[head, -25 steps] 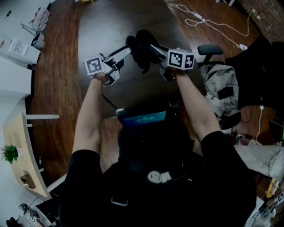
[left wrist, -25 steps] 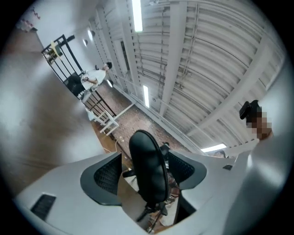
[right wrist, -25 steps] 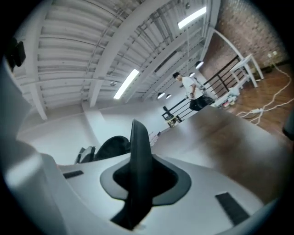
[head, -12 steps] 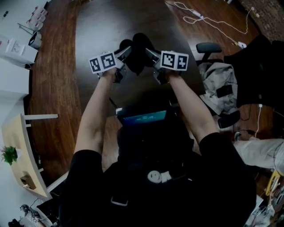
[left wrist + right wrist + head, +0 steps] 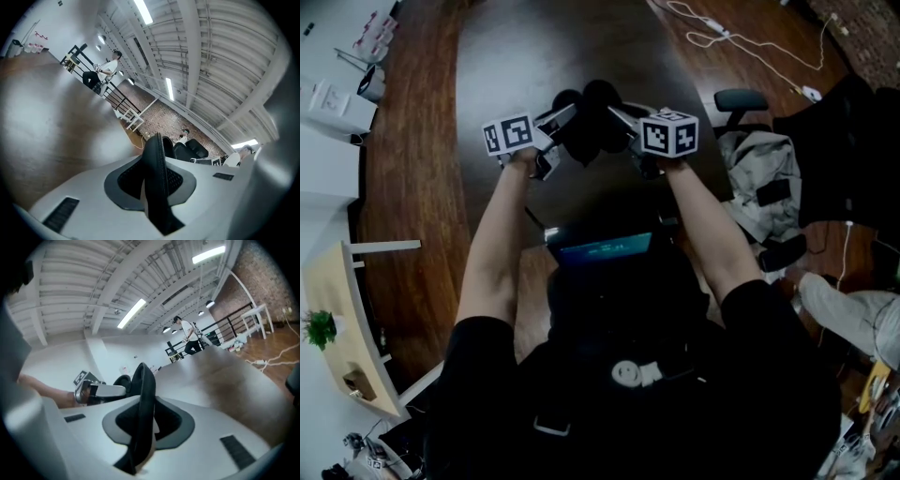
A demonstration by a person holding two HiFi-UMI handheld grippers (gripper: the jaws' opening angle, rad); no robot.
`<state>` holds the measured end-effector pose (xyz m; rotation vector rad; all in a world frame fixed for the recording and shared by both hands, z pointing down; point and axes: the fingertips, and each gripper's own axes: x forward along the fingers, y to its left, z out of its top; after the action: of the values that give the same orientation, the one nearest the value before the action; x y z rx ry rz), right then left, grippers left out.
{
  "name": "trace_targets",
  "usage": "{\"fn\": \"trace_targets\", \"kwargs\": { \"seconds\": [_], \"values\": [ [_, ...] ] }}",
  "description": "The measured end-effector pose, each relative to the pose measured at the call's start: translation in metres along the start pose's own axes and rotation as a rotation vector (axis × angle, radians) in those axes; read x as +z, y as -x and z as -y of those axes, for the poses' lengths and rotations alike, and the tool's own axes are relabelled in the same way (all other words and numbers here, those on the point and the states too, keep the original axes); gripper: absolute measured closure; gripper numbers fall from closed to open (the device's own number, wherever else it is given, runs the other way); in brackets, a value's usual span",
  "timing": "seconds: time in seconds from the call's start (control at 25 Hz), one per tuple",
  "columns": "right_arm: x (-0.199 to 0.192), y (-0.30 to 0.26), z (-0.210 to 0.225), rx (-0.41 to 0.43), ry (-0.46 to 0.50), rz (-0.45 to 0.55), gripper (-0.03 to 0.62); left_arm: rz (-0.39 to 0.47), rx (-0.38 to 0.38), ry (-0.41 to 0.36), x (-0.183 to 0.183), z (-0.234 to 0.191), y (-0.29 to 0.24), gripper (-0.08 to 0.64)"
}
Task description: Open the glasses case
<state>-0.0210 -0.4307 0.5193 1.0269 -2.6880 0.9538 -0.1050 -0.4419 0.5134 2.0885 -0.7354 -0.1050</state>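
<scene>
The black glasses case [image 5: 592, 122] hangs over the dark table [image 5: 553, 47], held between both grippers. From the left, my left gripper [image 5: 562, 122] has the case's rim between its pads, and its jaws are closing on it. In the left gripper view the thin black shell [image 5: 157, 173] stands edge-on, pinched between the grey pads [image 5: 183, 180] of the left gripper [image 5: 154, 192]. My right gripper [image 5: 619, 119] is shut on the case's right side. In the right gripper view the case [image 5: 143, 394] rises between the jaws of the right gripper [image 5: 143, 432], with the left gripper [image 5: 101, 391] beyond it.
An office chair [image 5: 759, 178] with a grey jacket over it stands right of the table. White cables [image 5: 741, 47] trail over the wooden floor. A small lit screen [image 5: 605, 248] sits at the person's chest. A person [image 5: 187, 336] stands far off by a railing.
My left gripper came in against the case's left side and its jaws closed on the rim. Both hands sank a little and the case now hangs between them.
</scene>
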Motion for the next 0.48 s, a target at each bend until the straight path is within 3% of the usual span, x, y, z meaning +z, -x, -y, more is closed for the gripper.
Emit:
{"fn": "trace_targets", "kwargs": {
  "seconds": [0.08, 0.2, 0.32, 0.48],
  "values": [
    [-0.001, -0.003, 0.004, -0.034, 0.021, -0.024, 0.545, -0.010, 0.036, -0.047, -0.003, -0.006, -0.002, 0.511],
    [-0.007, -0.006, 0.011, -0.088, -0.039, -0.044, 0.546, 0.050, 0.088, -0.110, 0.002, -0.016, 0.006, 0.457],
    [-0.027, -0.004, 0.036, -0.161, -0.166, -0.087, 0.546, 0.111, 0.132, -0.094, 0.009, -0.031, 0.027, 0.419],
    [-0.071, -0.009, 0.066, -0.232, -0.324, -0.192, 0.546, 0.136, 0.199, -0.077, 0.007, -0.052, 0.043, 0.419]
  ]
}}
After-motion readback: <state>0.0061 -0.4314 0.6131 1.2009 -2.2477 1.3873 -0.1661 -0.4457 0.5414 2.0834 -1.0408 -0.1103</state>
